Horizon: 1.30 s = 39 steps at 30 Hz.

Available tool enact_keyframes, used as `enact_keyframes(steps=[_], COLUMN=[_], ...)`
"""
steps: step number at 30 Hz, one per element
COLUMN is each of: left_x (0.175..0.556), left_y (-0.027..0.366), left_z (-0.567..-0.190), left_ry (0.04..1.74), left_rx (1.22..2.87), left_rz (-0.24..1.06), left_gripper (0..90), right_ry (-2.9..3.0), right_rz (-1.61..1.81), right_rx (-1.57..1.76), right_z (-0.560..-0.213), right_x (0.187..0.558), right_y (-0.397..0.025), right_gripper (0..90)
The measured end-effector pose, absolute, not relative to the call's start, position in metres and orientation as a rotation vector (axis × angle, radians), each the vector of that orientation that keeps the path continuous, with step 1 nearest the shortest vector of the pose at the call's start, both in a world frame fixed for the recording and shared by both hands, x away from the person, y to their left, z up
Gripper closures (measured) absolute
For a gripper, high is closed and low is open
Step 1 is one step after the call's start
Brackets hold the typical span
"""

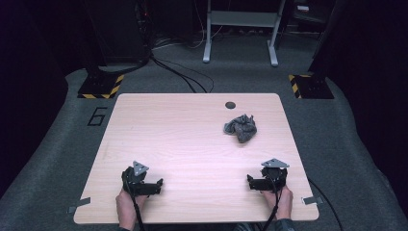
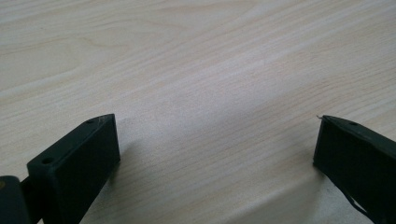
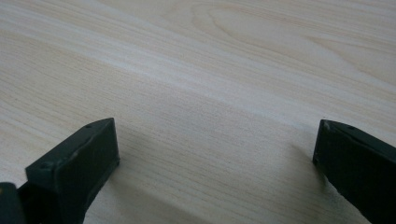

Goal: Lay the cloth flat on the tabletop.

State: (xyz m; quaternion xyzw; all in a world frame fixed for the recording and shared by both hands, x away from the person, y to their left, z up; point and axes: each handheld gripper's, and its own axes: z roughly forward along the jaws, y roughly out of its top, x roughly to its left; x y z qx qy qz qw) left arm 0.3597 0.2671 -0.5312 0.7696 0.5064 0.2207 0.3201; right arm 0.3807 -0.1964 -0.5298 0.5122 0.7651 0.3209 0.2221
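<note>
A crumpled grey cloth (image 1: 240, 128) lies on the far right part of the light wooden table (image 1: 192, 144). My left gripper (image 1: 159, 185) rests near the front left of the table, held by a hand, and it is open. In the left gripper view its two black jaws stand wide apart over bare wood, the left gripper (image 2: 217, 140) holding nothing. My right gripper (image 1: 250, 182) rests near the front right, well short of the cloth. The right gripper (image 3: 217, 140) is open too, with only wood grain between its jaws.
A small dark round hole (image 1: 230, 104) sits in the table near its far edge. Tape tabs (image 1: 78, 205) mark the front corners. Beyond the table are grey carpet, cables (image 1: 178, 72), a metal frame (image 1: 240, 29) and hazard-striped bases (image 1: 101, 86).
</note>
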Motion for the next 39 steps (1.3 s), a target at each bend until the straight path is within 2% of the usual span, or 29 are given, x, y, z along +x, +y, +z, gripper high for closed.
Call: enact_keyframes(steps=[14, 23, 39], left_x=[0.360, 0.360, 0.360], left_y=[0.267, 0.266, 0.266], left_z=[-0.531, -0.531, -0.531], left_ry=[1.342, 1.348, 1.353], left_rx=[2.020, 2.012, 2.007], left_rz=[0.588, 0.579, 0.575], left_gripper=[0.1, 0.3, 0.3], right_ry=[2.114, 2.138, 2.152], right_rz=[0.899, 0.908, 0.935], right_rx=[1.419, 1.436, 1.384], right_z=[-0.530, -0.526, -0.491], right_x=[0.381, 0.384, 0.418], right_y=[-0.197, -0.198, -0.198], right_gripper=[2.0, 0.0, 0.3])
